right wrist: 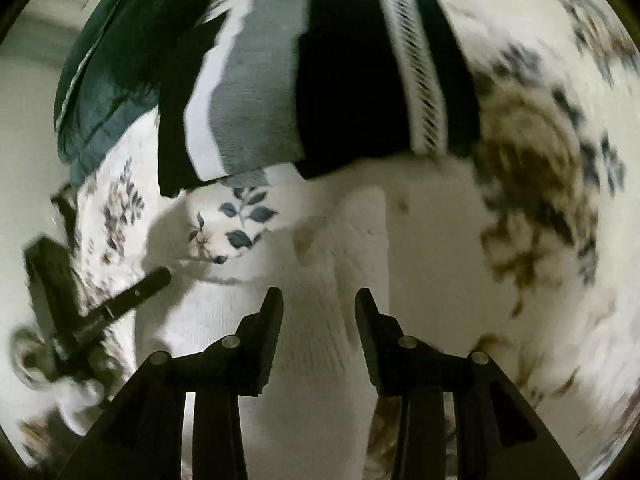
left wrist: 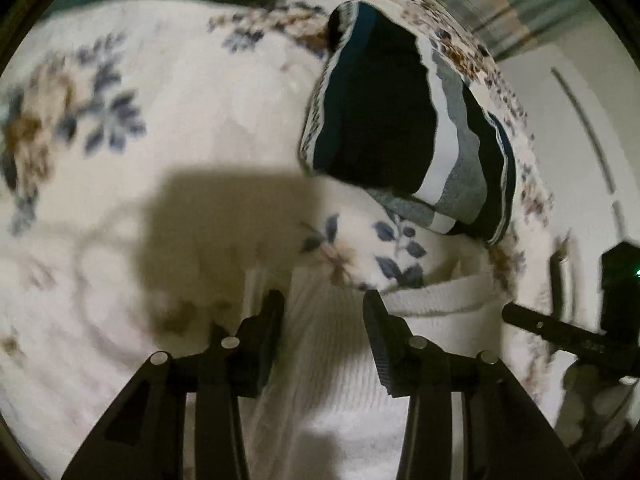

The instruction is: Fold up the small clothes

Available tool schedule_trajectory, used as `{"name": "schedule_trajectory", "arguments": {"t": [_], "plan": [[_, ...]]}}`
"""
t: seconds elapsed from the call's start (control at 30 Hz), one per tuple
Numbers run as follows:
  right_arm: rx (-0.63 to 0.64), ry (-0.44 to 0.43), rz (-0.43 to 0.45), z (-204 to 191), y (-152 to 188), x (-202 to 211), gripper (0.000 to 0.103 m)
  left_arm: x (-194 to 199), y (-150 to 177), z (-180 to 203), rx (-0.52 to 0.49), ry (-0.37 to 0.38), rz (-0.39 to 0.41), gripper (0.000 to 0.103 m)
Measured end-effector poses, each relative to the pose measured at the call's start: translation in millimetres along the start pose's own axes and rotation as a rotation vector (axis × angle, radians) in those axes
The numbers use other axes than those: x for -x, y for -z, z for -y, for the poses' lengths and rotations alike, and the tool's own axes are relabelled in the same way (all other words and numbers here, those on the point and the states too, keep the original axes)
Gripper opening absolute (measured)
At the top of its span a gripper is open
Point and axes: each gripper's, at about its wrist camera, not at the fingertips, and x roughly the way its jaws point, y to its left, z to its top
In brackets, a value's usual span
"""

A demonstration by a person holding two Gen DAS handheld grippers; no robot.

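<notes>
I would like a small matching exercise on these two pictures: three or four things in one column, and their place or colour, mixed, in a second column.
Things:
1. white sock
2. striped cloth
3. blanket
4. left gripper

Descriptions:
a. floral, under everything
b. open, over ribbed knit
c. black, grey and white bands
d. plain, ribbed, nearest the fingers

Pairs: 1-d, 2-c, 3-a, 4-b

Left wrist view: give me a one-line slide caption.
Left gripper, jaws apart, over a white ribbed sock on a floral blanket, folded striped clothes beyond.
</notes>
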Motion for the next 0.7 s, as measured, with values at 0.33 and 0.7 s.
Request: {"name": "schedule_trajectory", "arguments": {"t": [0.33, 0.7], "plan": [[0.584, 0.169, -0.178, -94, 8, -52, 0.04, 2, 13, 1, -0.069, -0.078, -0.05, 0.039], [0.469, 0.174, -0.031, -92, -30, -24, 0.003, 19, 15, -14, 0.008, 0.001, -0.018, 0.041]]}}
